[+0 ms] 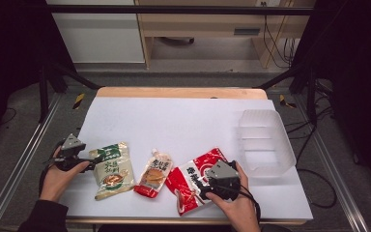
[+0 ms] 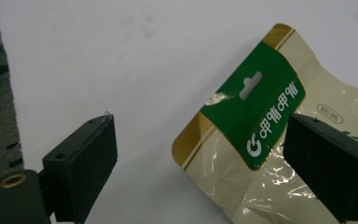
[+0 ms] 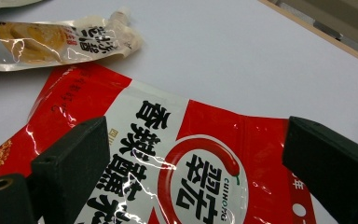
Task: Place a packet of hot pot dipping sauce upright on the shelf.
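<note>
Both tongs spread wide, gripping nothing. Left gripper (image 1: pixel 92 162) hovering at the left edge of the table (image 1: pixel 183 116), jaws straddling the green header corner of the beige pouch (image 1: pixel 113 170); from the left gripper view, one jaw over bare white surface, the other over the pouch (image 2: pixel 279 140), no pad pressing on it. Right gripper (image 1: pixel 204 185) held low over the red pouch (image 1: pixel 191 181) near the front edge; along its own jaws, red pouch (image 3: pixel 182 168) lying flat between the open jaws, apparently untouched as far as can be told.

Between the two, spout pouch (image 1: pixel 153 174) flat on the table, just beside the red one. Clear bin (image 1: pixel 265 140) standing to the right, well apart from the beige pouch, near the red.

Likely step: picking up pouches for the bin. To do it well: come down at an edge or corner rather than the flat middle, since a flat foil pouch gives the pads nothing to bite; slide one jaw under the header strip of the beige pouch, close firmly, lift before moving across. For the red pouch, aim for the near seam, keep clear of the spout pouch alongside. Slippery film: worth checking the hold before carrying.
</note>
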`<state>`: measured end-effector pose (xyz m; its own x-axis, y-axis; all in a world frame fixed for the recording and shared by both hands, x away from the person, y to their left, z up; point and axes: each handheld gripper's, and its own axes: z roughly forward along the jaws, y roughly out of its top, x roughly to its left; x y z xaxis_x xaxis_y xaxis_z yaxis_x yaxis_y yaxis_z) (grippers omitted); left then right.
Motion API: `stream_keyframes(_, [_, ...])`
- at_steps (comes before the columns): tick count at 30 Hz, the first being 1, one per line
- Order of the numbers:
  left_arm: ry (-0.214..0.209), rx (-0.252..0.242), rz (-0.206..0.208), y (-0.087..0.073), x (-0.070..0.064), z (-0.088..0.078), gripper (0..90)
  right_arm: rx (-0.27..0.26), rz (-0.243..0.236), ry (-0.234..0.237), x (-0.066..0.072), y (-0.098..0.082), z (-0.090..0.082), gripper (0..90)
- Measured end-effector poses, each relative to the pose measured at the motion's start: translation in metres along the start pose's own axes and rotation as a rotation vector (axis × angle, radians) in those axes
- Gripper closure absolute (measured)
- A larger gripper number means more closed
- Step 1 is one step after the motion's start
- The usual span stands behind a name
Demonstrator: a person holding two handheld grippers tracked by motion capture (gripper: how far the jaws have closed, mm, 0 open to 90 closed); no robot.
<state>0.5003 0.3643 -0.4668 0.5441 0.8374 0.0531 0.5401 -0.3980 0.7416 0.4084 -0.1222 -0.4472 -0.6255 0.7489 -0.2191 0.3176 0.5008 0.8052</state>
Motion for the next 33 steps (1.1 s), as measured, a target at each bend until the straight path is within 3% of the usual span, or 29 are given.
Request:
stream_keyframes(6, [-0.019,0.014,0.024,0.000,-0.002,0.004,11.1,0.021,-0.009,-0.001,0.000,-0.001,0.002,8.3])
stream_keyframes(14, [-0.080,0.042,0.048,0.000,-0.009,0.006,15.2,0.031,-0.012,-0.001,0.000,-0.001,0.003,8.4])
stream_keyframes(21, [-0.105,-0.012,0.047,0.000,-0.013,-0.009,26.0,0.030,-0.005,-0.002,-0.001,-0.001,0.002,9.6])
stream_keyframes(26, [-0.153,-0.030,0.044,-0.003,-0.019,-0.023,32.1,0.010,0.009,0.007,-0.003,0.000,0.001,10.1])
stream_keyframes(33, [-0.178,0.043,0.053,-0.008,-0.017,-0.018,39.3,0.016,0.007,0.007,-0.004,-0.002,0.001,10.1])
